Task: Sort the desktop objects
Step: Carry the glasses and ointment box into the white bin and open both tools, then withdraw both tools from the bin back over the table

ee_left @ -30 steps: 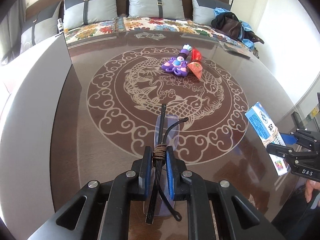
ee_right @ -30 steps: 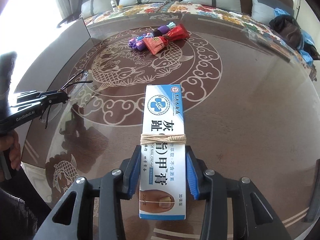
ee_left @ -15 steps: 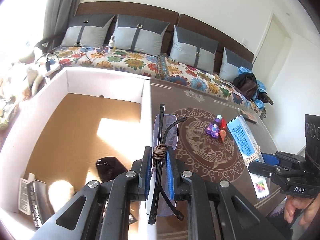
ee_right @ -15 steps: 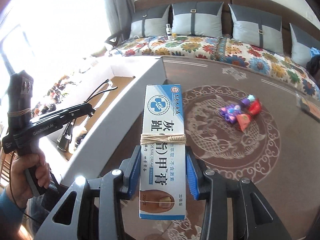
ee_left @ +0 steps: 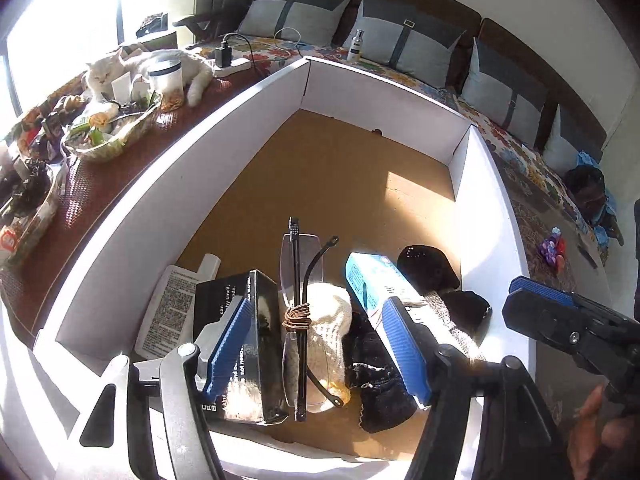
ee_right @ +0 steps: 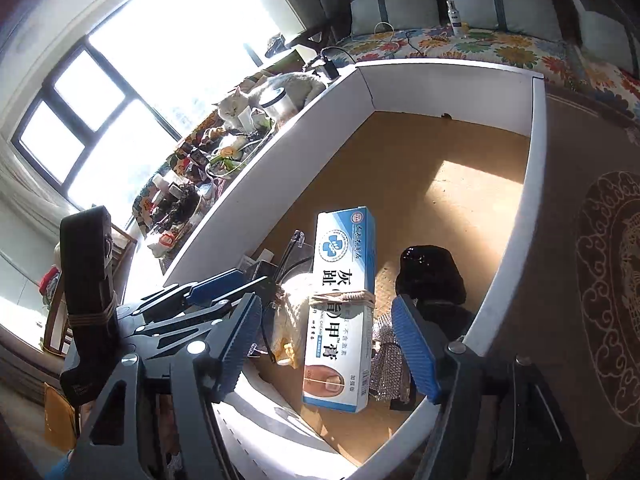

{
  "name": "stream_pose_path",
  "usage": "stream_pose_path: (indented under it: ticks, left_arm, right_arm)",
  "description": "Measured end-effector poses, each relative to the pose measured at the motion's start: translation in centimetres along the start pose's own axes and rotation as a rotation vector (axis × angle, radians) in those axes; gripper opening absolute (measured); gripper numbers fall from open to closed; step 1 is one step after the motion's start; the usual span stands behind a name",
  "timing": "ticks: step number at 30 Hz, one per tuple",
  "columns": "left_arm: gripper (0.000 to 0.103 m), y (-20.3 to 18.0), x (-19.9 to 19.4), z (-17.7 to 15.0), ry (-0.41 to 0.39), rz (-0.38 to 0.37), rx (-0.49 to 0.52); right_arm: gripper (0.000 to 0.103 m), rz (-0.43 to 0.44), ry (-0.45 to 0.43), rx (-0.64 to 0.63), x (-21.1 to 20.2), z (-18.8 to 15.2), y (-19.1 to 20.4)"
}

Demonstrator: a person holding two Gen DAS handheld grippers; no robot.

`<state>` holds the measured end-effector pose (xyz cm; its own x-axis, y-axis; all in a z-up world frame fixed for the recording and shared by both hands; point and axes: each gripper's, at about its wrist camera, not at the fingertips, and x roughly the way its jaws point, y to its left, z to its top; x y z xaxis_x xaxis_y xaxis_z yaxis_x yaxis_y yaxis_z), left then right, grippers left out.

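**Left wrist view: both grippers spread wide over the sorting box**

Left wrist view looks down into a white-walled cardboard box (ee_left: pixel 484 216) with a brown floor. Along its near-left wall lies a white printed packet (ee_left: pixel 168 308), then a black carton (ee_left: pixel 244 340) with white lettering. The left gripper (ee_left: pixel 316 344) stands wide open with nothing clamped between its blue pads. Between them sit the folded glasses (ee_left: pixel 300 312): clear rimless lenses, thin black arms, a brown band wound round the middle. They rest over a cream knitted item (ee_left: pixel 332 320), just beside the black carton. To the right lies the blue-and-white ointment box (ee_left: pixel 372 280), then a black pouch (ee_left: pixel 428 268) near the box's right wall.

Right wrist view shows the right gripper (ee_right: pixel 328 348), likewise parted wide, its pads clear of the ointment box (ee_right: pixel 344 308) on both sides. That carton is long, with Chinese characters, a blue cross emblem, a nail photo at its near end and a tan band round its waist. It lies in the box's near end, tilted over the knitted item and a silvery glittering thing (ee_right: pixel 386 364). A white cat (ee_left: pixel 132 68) lies beyond the box's left wall.
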<state>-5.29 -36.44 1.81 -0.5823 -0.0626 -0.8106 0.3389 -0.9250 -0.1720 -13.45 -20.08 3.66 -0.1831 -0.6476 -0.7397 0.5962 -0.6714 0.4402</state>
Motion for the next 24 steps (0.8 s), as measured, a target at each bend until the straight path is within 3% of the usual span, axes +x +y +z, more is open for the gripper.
stream_pose_path:
  ticks: [2, 5, 7, 9, 12, 13, 14, 17, 21, 24]
  left_arm:
    - [0.071, -0.6, -1.2, -0.6, -0.042, 0.013, 0.024]
    - [0.071, -2.9, -3.1, -1.3, -0.09, -0.012, 0.07]
    - [0.072, -5.7, -4.3, -1.9, -0.123, -0.053, 0.117]
    - [0.072, -8.9, -5.4, -2.7, -0.146, -0.11, 0.163]
    - [0.077, -14.3, -6.5, -4.3, -0.157, -0.214, 0.234]
    - [0.084, -16.1, -6.6, -5.0, -0.157, -0.242, 0.253]
    - [0.092, -17.9, -6.6, -5.7, -0.154, -0.265, 0.269]
    - [0.098, -23.0, -4.8, -8.2, -0.1, -0.314, 0.318]
    - [0.098, -29.1, 0.7, -11.8, 0.011, -0.257, 0.408]
    - [0.098, -32.0, 4.3, -13.5, 0.07, -0.23, 0.444]
  right_arm:
    - [0.07, 0.002, -0.047, 0.015, -1.3, -0.9, -1.1]
    - [0.082, -0.068, -0.15, -0.017, -5.2, -2.6, -3.5]
    - [0.097, -0.168, -0.217, -0.049, -8.0, -4.5, -5.7]
    - [0.102, -0.295, -0.254, -0.074, -10.4, -6.9, -8.7]
    - [0.103, -0.48, -0.215, -0.077, -12.6, -10.9, -14.5]
    - [0.102, -0.527, -0.186, -0.059, -13.2, -12.3, -16.7]
    - [0.102, -0.564, -0.163, -0.031, -14.2, -13.6, -19.0]
    - [0.102, -0.624, -0.153, 0.084, -17.1, -17.1, -25.0]
    - [0.102, -0.69, -0.178, 0.209, -19.6, -19.6, -30.2]
    - [0.102, -0.726, -0.176, 0.238, -20.2, -20.6, -31.9]
